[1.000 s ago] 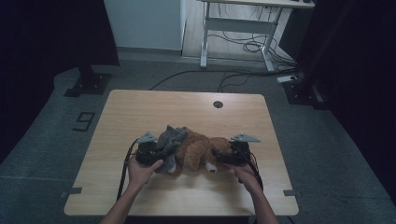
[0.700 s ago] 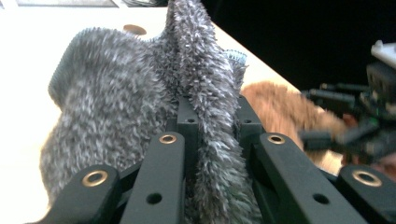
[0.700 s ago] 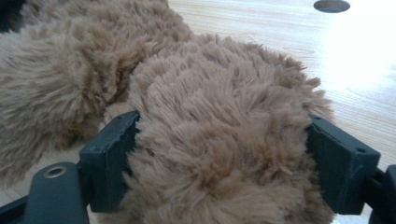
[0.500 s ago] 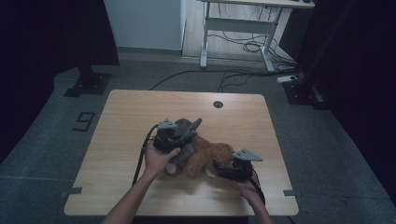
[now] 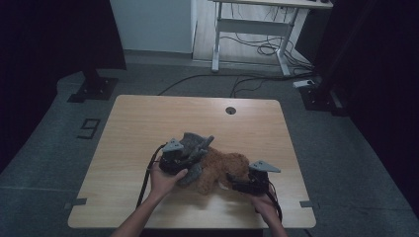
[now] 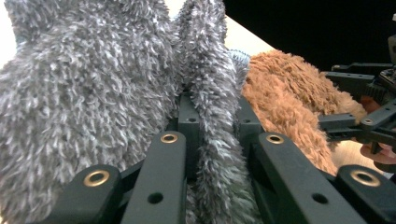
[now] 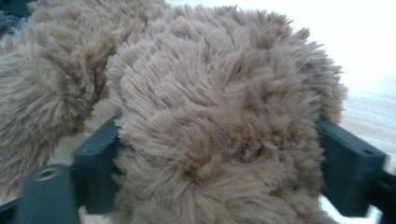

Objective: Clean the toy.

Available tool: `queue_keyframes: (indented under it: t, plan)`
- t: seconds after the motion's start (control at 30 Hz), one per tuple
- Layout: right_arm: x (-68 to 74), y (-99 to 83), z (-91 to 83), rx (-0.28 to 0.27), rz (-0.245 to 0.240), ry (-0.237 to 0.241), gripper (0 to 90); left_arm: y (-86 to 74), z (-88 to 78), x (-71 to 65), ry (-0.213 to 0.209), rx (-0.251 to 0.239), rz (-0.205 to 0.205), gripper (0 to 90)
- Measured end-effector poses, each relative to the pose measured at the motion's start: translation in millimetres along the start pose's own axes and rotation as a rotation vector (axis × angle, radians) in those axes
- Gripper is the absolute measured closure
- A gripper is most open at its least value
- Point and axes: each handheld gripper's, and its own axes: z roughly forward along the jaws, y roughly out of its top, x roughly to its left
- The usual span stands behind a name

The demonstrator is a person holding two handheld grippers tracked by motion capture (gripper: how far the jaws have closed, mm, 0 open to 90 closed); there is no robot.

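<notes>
The grey fuzzy cloth (image 6: 93, 93) and the brown fuzzy cloth (image 7: 219, 121) lie bunched near-centre on the surface (image 5: 148, 118) — left tool (image 6: 212, 126) pinched on grey, right tool (image 7: 219, 154) clamped wide on brown. Pull gently apart, grips firm.

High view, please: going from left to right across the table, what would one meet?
Left tool → grey fuzzy cloth → brown plush toy → right tool.
</notes>
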Motion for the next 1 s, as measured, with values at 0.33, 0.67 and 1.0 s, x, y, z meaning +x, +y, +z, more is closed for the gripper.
queue_keyframes:
  t: [0.33, 0.67, 1.0]
  plan:
    - [0.1, 6.3, 18.5, -0.023, -0.013, -0.072, 35.8, -1.1, 13.5, 6.5, 0.068, -0.052, -0.001, 77.8]
    - [-11.0, 6.5, 21.9, -0.055, -0.007, -0.056, 38.1, 11.2, 19.1, 2.4, 0.077, -0.018, -0.015, 78.0]
    - [-5.0, -19.2, 5.1, -0.144, -0.039, 0.0, 38.6, 51.5, 56.6, -57.0, -0.049, 0.065, 0.092, 77.8]
